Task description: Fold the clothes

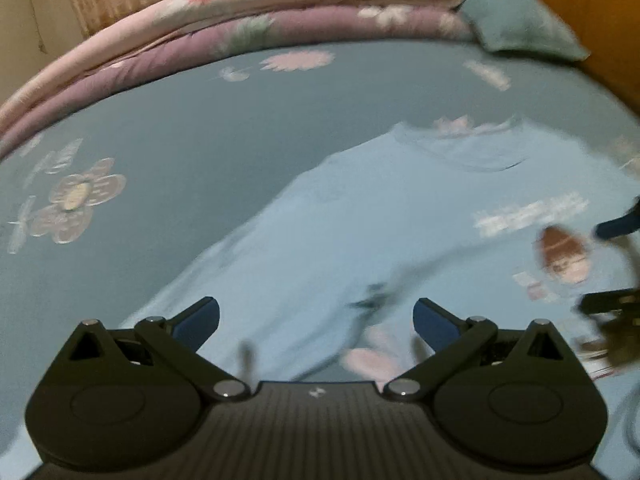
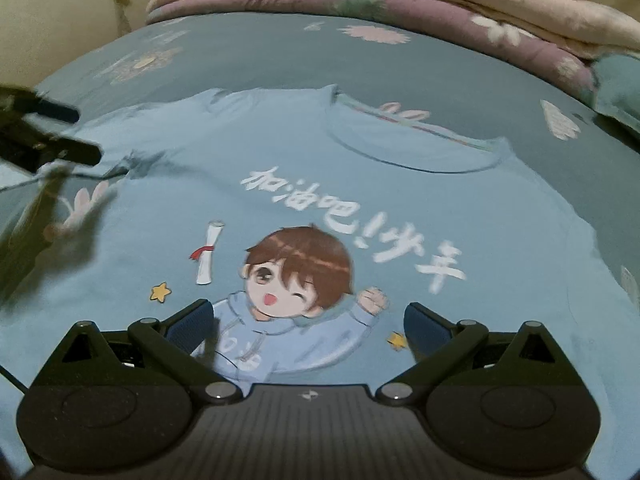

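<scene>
Tee (image 2: 400, 216) lying flat on floral sheet (image 2: 260, 56), print reading "加油吧!少年" over cartoon boy (image 2: 296, 276). Left gripper (image 1: 316, 320) and right gripper (image 2: 306, 322) hovering over it, jaws spread, gripping nothing.

Floral teal bedsheet (image 1: 200, 128), folded quilts (image 2: 360, 4), perhaps cream wall (image 2: 60, 20).

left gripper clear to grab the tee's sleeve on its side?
Probably yes. The left gripper is open above the light blue T-shirt, and the sleeve lies flat on the bedsheet with nothing on it.
</scene>
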The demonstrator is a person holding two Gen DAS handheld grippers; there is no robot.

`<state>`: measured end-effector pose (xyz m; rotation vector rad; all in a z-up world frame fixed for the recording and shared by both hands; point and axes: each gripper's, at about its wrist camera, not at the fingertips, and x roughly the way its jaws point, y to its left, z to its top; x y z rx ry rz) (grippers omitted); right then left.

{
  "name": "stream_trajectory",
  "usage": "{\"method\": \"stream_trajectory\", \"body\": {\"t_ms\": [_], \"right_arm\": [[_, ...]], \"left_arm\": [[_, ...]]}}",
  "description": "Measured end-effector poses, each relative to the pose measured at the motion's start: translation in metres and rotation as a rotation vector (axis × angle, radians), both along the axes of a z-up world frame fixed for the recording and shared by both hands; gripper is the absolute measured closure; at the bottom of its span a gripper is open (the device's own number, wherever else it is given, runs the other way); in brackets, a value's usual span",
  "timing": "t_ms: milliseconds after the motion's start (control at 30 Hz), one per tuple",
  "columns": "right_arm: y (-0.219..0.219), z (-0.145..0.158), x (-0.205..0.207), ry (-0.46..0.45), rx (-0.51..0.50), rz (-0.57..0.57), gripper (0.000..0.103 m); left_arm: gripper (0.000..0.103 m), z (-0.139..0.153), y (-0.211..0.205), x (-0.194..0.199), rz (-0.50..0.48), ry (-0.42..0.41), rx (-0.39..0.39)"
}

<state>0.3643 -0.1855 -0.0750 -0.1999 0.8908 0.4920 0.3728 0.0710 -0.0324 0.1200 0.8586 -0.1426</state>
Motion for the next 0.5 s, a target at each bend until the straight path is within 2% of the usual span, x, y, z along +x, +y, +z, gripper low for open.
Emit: {"method": "stream_trajectory", "body": {"t_ms": [100, 267, 400, 500], "right_arm": [[-0.017, 0.009, -0.014, -0.007, 0.012, -0.047, 0.000], [-0.035, 0.006, -0.046, 0.020, 0.000, -0.100, 0.000], [-0.046, -0.005, -0.069, 0.041, -0.025, -0.137, 0.000], [-0.048, -0.006, -0.083, 0.029, -0.044, -0.142, 0.000]], "left_arm": [[0.001, 0.002, -0.026, -0.008, -0.090, 0.011, -0.059], [0.001, -0.006, -0.066, -0.034, -0.233, 0.061, -0.143], [0.001, -0.023, -0.072, -0.049, -0.235, 0.145, -0.183], [0.001, -0.031, -0.072, -0.066, -0.216, 0.169, -0.141]]}}
